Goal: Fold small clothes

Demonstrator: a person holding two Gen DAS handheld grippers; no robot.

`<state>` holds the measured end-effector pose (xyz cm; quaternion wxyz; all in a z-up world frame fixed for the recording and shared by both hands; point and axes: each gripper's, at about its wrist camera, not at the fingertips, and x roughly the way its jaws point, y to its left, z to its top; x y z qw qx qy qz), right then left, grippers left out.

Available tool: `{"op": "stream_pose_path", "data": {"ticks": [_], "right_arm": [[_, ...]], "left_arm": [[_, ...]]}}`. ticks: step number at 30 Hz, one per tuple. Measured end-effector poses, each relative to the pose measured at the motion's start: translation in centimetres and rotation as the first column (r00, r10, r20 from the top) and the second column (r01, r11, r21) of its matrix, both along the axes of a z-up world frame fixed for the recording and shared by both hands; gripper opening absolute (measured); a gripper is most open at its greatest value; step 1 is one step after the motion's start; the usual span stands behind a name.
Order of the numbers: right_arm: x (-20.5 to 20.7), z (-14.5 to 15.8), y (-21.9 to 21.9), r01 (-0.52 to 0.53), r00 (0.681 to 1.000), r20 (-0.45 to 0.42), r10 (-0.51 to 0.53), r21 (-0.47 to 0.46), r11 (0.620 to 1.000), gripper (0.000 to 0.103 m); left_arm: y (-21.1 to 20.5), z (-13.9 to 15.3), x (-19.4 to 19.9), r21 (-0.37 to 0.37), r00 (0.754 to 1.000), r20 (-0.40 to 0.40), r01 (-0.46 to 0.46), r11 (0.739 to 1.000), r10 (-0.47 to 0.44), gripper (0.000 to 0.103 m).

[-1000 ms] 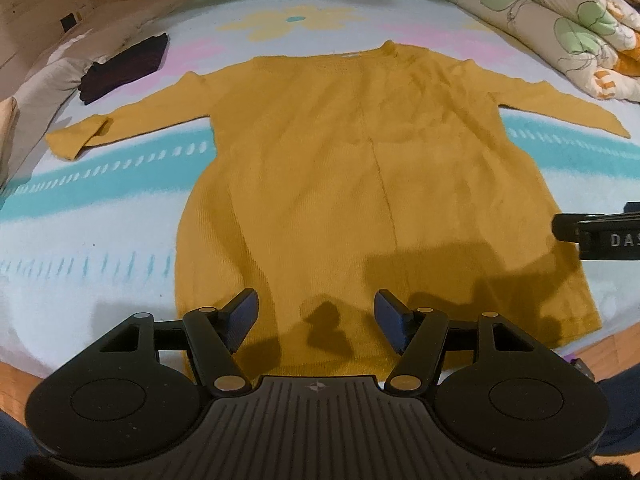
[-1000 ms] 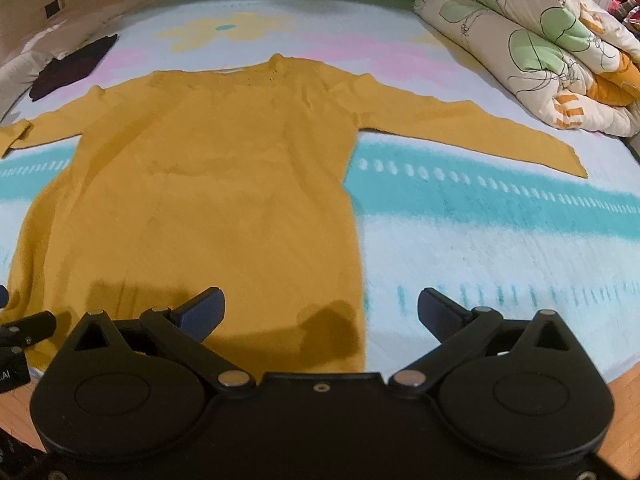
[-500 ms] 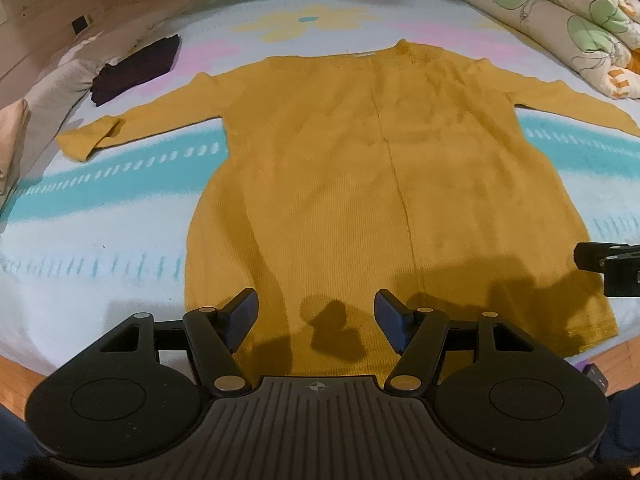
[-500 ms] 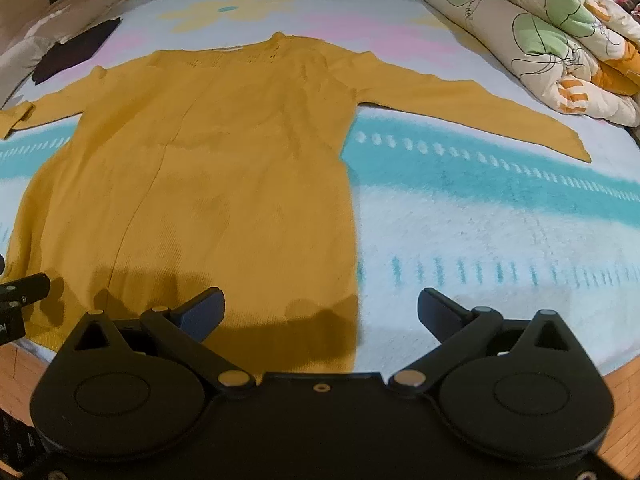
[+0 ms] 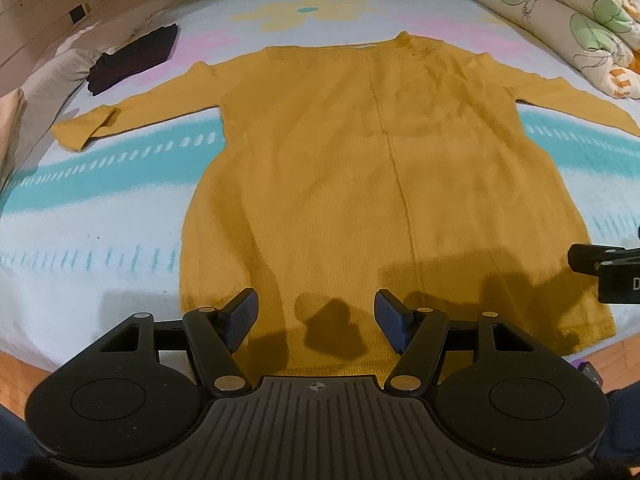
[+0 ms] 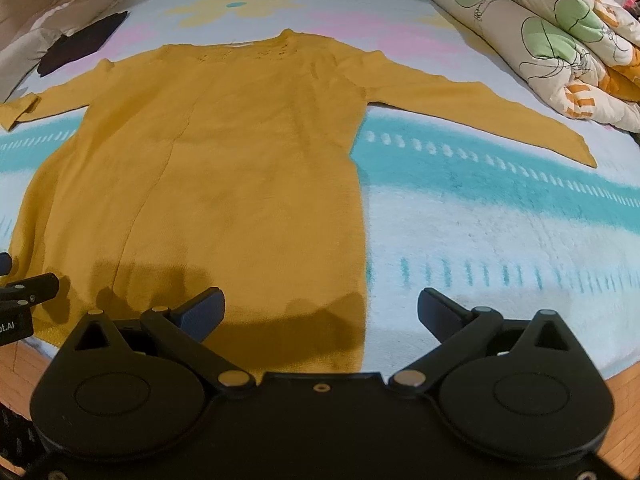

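A mustard-yellow long-sleeved knit top [image 5: 360,184] lies flat on the bed, sleeves spread out to both sides, neckline far, hem near; it also shows in the right wrist view [image 6: 224,168]. My left gripper [image 5: 316,316] is open and empty, hovering above the hem near its left half. My right gripper [image 6: 320,312] is open wide and empty, above the hem's right corner. The left sleeve cuff [image 5: 80,130] is folded back. The right sleeve [image 6: 500,112] lies straight.
The bed has a pastel sheet [image 5: 100,216] with teal stripes. A dark folded garment [image 5: 132,58] lies at the far left. A rolled floral duvet [image 6: 552,36] lies at the far right. The wooden floor [image 6: 24,364] shows below the bed's near edge.
Both grippers have drawn back toward the near edge of the bed, so more of the hem and sleeves shows. Both stay open. The top has not moved.
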<state>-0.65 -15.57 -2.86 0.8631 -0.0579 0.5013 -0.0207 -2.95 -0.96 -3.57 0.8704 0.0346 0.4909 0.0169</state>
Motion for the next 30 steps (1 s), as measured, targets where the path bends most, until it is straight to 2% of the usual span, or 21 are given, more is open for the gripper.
{"op": "stream_pose_path", "data": {"ticks": [30], "right_arm": [[-0.01,-0.39,0.75,-0.028,0.999,-0.018,0.027,-0.013,1.0,0.102]], "left_arm": [[0.17,-0.19,-0.05,-0.025,0.999,-0.039,-0.016,1.0,0.015,0.063]]}}
